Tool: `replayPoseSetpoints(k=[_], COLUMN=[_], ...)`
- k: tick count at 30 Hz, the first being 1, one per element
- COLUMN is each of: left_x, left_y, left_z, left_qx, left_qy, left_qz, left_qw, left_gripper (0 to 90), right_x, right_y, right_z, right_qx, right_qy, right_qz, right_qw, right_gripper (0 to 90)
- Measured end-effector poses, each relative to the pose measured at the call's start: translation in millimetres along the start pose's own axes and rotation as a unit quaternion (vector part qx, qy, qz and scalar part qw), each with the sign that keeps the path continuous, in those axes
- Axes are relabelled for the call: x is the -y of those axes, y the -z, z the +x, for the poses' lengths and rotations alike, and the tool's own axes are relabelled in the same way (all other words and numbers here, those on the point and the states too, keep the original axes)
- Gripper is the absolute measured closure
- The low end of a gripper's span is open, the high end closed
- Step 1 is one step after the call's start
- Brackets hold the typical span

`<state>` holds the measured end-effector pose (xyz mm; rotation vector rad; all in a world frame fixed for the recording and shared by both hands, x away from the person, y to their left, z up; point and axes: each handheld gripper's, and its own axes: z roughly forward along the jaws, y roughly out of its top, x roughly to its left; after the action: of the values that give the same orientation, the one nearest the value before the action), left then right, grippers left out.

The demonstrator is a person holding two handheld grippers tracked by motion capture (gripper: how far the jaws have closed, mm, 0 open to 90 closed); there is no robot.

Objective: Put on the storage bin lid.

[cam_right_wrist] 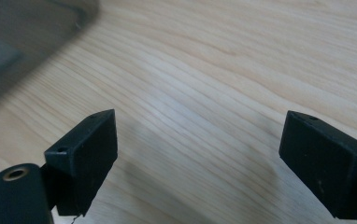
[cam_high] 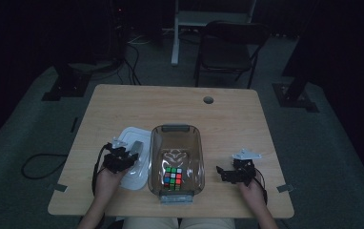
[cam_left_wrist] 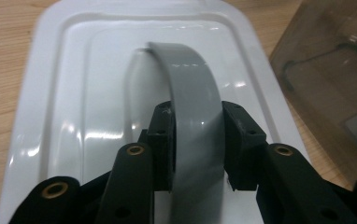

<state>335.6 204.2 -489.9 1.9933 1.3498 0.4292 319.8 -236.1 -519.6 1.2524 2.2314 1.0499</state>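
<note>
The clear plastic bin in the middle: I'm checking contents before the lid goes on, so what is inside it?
Inside the clear smoke-tinted plastic bin lies one multicoloured puzzle cube, near the person's end. The rest of the floor looks bare; the cube's underside is hidden.

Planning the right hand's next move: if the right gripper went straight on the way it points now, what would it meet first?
Probably the bare table: the right gripper, jaws open, tilts down at it. The clear bin lies off to the side.

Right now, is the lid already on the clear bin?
No, the white lid lies flat on the table left of the clear bin, its grey handle between the left gripper pads.
</note>
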Motion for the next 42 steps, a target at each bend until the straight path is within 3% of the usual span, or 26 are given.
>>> replayPoseSetpoints(k=[4,7,18,26,29,33,40,42], left_x=[-1.3,-2.5,-6.7,-12.1,-19.7,-32.0,-53.5,-60.6], left_y=[3.9,12.7,29.5,60.5,78.1,100.9,127.2,132.8], left_z=[5.1,14.6,23.5,44.0,47.6,46.8,27.7,14.1], left_qx=[-0.005,-0.002,0.002,-0.003,-0.007,0.013,0.041,0.052], left_qy=[0.007,0.026,0.032,0.065,0.062,0.059,0.028,0.005], left_qz=[-0.006,-0.017,-0.023,-0.041,-0.052,-0.079,-0.107,-0.11], left_qw=[0.9999,0.9995,0.9992,0.9971,0.9967,0.9951,0.993,0.9926], left_gripper=[68.9,69.0,69.2,69.2,69.2,69.3,69.3,69.3], right_x=[-4.8,-10.1,-12.4,-11.5,-13.4,-18.1,-27.9,-33.6], right_y=[2.7,2.9,-5.6,-8.5,-11.5,-16.9,-30.0,-37.4], right_z=[7.8,24.2,60.2,71.6,77.1,86.9,98.9,105.8], right_qx=[-0.008,-0.025,-0.077,-0.082,-0.095,-0.101,-0.123,-0.125], right_qy=[0.008,0.028,0.054,0.059,0.059,0.067,0.068,0.071], right_qz=[-0.005,-0.003,0.002,-0.002,-0.006,-0.005,-0.007,-0.001], right_qw=[0.9999,0.9993,0.9956,0.9949,0.9937,0.9926,0.99,0.9896], right_gripper=[11.2,11.2,11.3,12.3,12.1,12.0,12.3,13.7])
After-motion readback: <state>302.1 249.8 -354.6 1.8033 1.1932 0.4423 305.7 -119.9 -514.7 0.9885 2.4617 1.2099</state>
